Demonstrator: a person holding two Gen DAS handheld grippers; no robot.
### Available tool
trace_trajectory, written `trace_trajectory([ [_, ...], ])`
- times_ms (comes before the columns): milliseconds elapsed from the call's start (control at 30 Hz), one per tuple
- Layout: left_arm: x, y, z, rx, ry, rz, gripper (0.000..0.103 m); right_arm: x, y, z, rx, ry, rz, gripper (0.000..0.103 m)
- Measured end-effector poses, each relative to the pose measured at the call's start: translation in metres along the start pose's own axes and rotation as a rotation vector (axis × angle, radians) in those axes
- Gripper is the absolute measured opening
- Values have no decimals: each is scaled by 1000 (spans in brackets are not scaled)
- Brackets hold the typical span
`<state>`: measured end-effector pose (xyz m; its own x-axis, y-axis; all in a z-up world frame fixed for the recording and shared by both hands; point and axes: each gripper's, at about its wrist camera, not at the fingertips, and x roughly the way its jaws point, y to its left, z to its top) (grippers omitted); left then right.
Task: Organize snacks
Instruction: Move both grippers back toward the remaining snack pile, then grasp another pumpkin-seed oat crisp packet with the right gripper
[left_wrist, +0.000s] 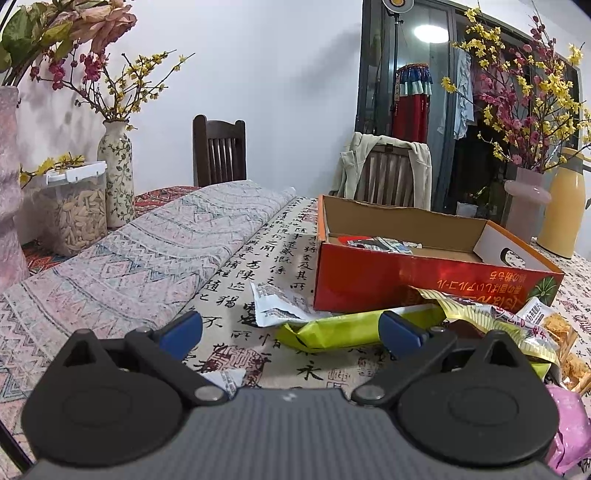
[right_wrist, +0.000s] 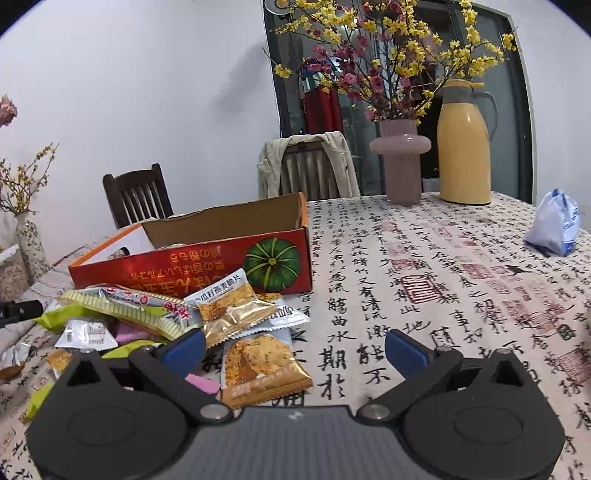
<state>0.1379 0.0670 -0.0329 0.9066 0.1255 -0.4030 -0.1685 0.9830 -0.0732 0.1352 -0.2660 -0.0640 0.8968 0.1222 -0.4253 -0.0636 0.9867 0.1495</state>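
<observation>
Left tool (left_wrist: 291, 330), right tool (right_wrist: 295, 349) both spread, empty; red box (right_wrist: 207, 264) bears upside-down Japanese print, pumpkin picture.

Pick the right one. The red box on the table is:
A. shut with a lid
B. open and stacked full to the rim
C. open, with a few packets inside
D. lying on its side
C: the left wrist view looks into the open red box, where a few packets lie at one end and bare cardboard floor shows beside them.

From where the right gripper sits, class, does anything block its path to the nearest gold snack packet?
Nothing visible does. The right gripper is open, and the gold snack packet lies on the tablecloth just ahead, toward its left finger.
</observation>
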Motion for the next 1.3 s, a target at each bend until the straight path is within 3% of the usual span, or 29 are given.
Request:
trace_trajectory([
  [200,0,3,0,-16,-2,-10,103,-10,10,-6,-34,42,20,103],
  [333,-1,4,0,-19,-4,-14,103,-2,16,-4,-62,68,-25,103],
  [500,-1,5,0,-27,-6,-22,103,21,19,10,-125,132,-57,103],
  [667,-3,7,-1,-40,-11,-27,103,52,25,16,-175,217,-35,103],
  [833,-3,8,0,-41,-14,-37,103,74,26,18,-146,267,-36,103],
  [1200,-5,9,-1,-49,-24,-46,103,86,22,24,-148,284,-19,103],
  [1233,-5,9,-1,-49,-24,-48,103,84,22,24,-148,277,-10,100],
  [1300,-5,9,-1,-49,-24,-50,103,79,23,23,-155,254,4,83],
])
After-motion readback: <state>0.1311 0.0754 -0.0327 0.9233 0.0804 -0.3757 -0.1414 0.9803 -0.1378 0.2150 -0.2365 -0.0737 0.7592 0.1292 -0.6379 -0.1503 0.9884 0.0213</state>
